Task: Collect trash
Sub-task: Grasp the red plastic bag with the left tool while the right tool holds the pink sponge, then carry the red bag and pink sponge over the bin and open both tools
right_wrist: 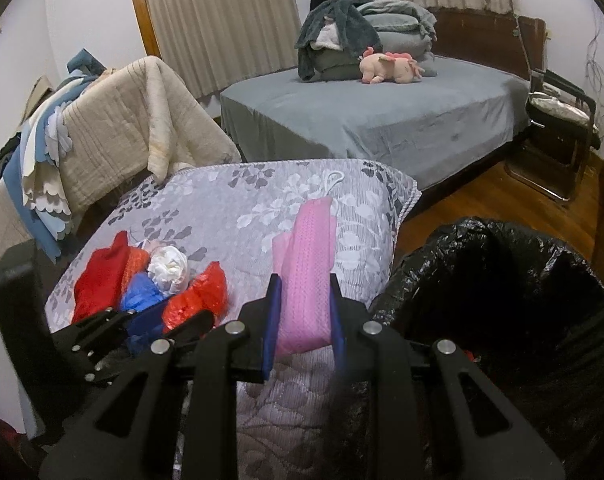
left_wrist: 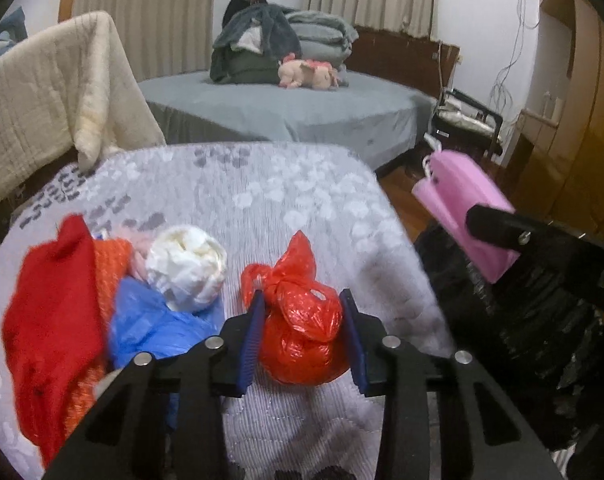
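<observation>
A knotted red plastic bag (left_wrist: 302, 332) lies on the grey flowered quilt (left_wrist: 302, 192). My left gripper (left_wrist: 302, 296) has its blue pads against the bag's two sides, shut on it. Left of it sit a white crumpled wad (left_wrist: 186, 268), a blue plastic bag (left_wrist: 150, 320), orange mesh (left_wrist: 110, 256) and a red cloth (left_wrist: 54, 320). My right gripper (right_wrist: 305, 280) is shut on a pink padded pouch (right_wrist: 308, 280) and holds it above the quilt's right side, beside the black-lined trash bin (right_wrist: 502, 280). The pink pouch (left_wrist: 462, 200) also shows in the left wrist view.
A bed with a grey sheet (right_wrist: 382, 120) carries folded blankets and a pink plush toy (right_wrist: 390, 66). A cream blanket (right_wrist: 134, 128) hangs over furniture at the left. A black chair (right_wrist: 562, 128) stands on the wooden floor (right_wrist: 482, 196) at the right.
</observation>
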`<state>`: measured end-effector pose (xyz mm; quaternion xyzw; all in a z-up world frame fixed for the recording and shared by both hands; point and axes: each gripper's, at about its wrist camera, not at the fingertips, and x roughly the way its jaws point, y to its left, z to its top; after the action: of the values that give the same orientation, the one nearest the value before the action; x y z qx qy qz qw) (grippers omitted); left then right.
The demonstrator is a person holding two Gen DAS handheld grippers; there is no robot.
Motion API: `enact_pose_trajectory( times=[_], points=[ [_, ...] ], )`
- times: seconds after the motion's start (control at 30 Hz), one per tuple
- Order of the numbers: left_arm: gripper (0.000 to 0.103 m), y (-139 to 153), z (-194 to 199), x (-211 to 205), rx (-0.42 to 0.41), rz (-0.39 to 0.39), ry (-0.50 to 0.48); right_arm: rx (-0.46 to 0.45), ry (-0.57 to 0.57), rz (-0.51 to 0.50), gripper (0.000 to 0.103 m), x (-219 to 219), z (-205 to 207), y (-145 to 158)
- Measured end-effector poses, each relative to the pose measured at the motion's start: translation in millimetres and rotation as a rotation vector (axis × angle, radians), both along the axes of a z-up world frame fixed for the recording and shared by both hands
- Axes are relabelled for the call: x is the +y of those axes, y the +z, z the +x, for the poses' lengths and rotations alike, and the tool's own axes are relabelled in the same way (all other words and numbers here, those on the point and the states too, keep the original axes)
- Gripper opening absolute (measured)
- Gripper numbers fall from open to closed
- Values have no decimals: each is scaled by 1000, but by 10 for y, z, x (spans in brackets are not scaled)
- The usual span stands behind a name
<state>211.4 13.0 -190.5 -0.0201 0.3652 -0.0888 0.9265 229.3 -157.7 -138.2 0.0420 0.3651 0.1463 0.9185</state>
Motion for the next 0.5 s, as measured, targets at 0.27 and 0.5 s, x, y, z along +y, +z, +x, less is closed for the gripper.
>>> enact_pose_trajectory(
  times=[0.27, 0.5],
  points=[
    [37, 441, -183, -37, -68, -16, -7, -41, -2, 8, 22, -77, -147, 225],
    [37, 766, -335, -157, -122, -33, -33, -71, -21, 15, 22, -250, -343, 434]
  ],
)
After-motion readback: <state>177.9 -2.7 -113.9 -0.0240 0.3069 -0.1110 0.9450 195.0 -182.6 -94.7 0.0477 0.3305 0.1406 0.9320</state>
